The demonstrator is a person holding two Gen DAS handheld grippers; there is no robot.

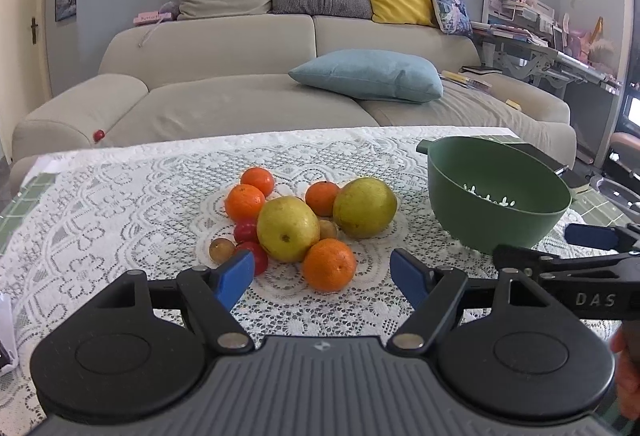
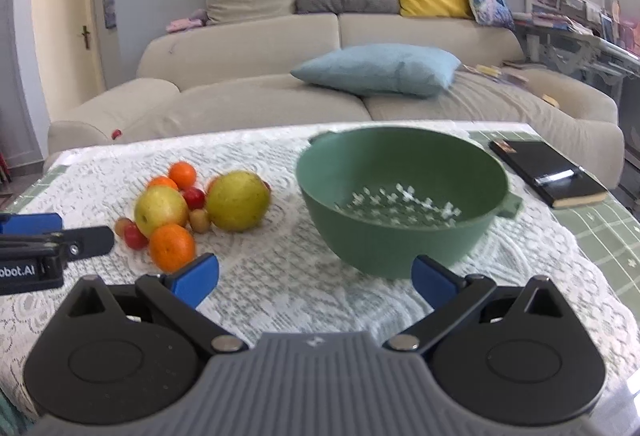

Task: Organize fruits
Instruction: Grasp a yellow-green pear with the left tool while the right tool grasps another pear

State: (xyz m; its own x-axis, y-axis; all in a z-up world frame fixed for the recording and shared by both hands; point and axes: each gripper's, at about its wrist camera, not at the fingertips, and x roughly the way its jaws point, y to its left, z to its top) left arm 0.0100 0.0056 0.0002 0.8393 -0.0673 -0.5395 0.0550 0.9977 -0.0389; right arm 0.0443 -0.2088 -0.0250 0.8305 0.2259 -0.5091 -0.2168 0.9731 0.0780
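A pile of fruit lies on the lace tablecloth (image 1: 120,204): two yellow-green pears (image 1: 287,229) (image 1: 365,207), several oranges (image 1: 329,265), red tomatoes (image 1: 245,230) and small brown fruits (image 1: 221,249). My left gripper (image 1: 322,278) is open and empty, just short of the nearest orange. A green colander bowl (image 2: 402,196) stands empty to the right of the pile; it also shows in the left wrist view (image 1: 494,192). My right gripper (image 2: 316,282) is open and empty in front of the bowl. The pile also shows in the right wrist view (image 2: 236,201).
A black notebook (image 2: 548,172) lies on the green table right of the bowl. A beige sofa (image 1: 224,92) with cushions stands behind the table. The right gripper's finger (image 1: 592,236) reaches in at the left view's right edge.
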